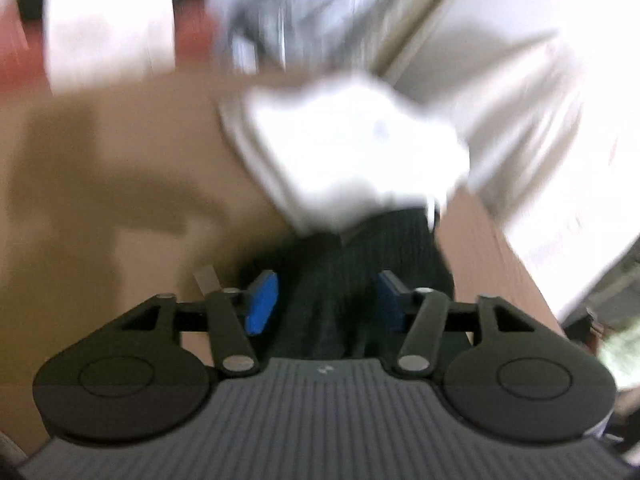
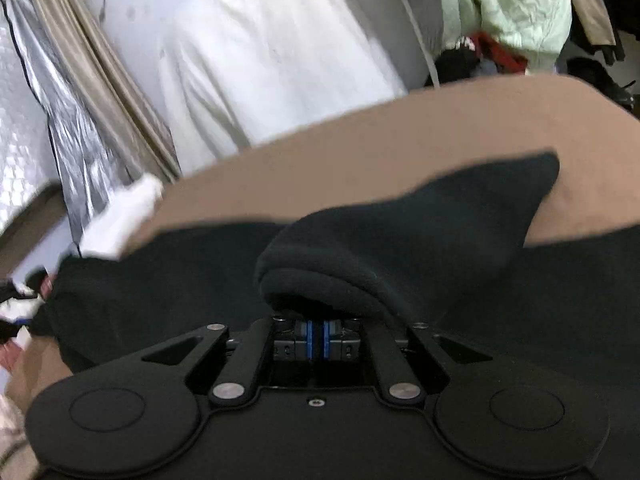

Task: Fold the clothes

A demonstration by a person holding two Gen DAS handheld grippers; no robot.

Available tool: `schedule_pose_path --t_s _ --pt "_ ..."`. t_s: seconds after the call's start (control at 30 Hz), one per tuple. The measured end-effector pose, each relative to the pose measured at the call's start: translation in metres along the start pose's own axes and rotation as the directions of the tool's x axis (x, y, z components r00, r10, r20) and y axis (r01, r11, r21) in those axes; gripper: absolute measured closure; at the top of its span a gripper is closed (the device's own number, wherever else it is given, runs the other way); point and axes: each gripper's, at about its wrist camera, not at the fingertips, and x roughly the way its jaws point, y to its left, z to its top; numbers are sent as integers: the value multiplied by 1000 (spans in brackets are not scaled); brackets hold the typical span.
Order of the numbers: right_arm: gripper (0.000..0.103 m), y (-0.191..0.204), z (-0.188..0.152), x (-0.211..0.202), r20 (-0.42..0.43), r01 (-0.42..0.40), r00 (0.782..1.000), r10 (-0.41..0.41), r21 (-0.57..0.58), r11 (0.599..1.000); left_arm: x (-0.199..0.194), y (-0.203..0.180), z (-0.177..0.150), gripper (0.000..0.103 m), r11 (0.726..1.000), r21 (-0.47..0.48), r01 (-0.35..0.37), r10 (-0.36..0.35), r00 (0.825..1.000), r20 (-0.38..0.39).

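A black fleece garment (image 2: 400,232) lies on a tan table (image 2: 400,128). My right gripper (image 2: 317,340) is shut on a rolled edge of it, which bulges just above the blue pads (image 2: 309,340). In the blurred left wrist view, my left gripper (image 1: 326,300) stands open, its blue pads (image 1: 262,300) either side of a dark strip of the black garment (image 1: 352,280). A gloved white hand (image 1: 352,152) lies beyond it on the table (image 1: 120,180).
A white sheet (image 2: 272,52) and beige curtains (image 2: 100,80) hang behind the table. A pale green jacket (image 2: 508,4) and other clothes are piled at the far right. Silver foil material (image 2: 80,152) hangs at the left.
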Motion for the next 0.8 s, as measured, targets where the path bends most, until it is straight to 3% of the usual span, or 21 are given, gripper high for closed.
schedule_pose_path --t_s 0.07,0.23,0.3,0.37,0.43,0.47,0.5,0.53,0.6,0.67,0.73,0.8 --pt "97 -7 14 2 60 -51 997 49 45 998 -13 -4 -6 18 999 45 0 -2 998 56" --pt "97 -4 27 15 21 -50 999 49 35 998 2 -11 -23 18 997 23 74 -70 987 -144" --pt "97 -5 20 15 3 -59 998 59 51 997 16 -19 -27 17 998 56 39 -30 986 -163" --pt "97 -10 16 17 -4 -70 997 71 71 995 31 -25 -28 0 997 75 -11 24 985 -171" --pt "97 -16 15 18 -7 -79 997 80 85 993 50 -27 -28 0 997 78 -21 38 972 -231" --pt "97 -17 17 18 -11 -82 996 83 86 993 59 -25 -29 5 995 94 -12 38 959 -282" --pt "97 -19 18 18 -14 -85 996 87 88 992 68 -26 -31 18 990 137 -17 58 950 -308" --pt "97 -18 24 19 -15 -87 996 89 74 993 71 -28 -31 50 980 197 -30 90 949 -303" --pt "97 -12 45 16 -3 -110 994 111 54 992 65 -33 -26 55 965 264 1 73 960 -270" --pt "97 -5 68 5 26 -190 982 189 73 979 43 -36 -14 58 963 258 72 -19 979 -204" --pt "96 -6 86 -15 66 -335 942 328 157 929 19 -34 -4 58 955 229 186 -157 977 -142" --pt "96 -19 88 -37 111 -484 875 471 208 850 5 -23 2 57 926 209 313 -293 948 -123"
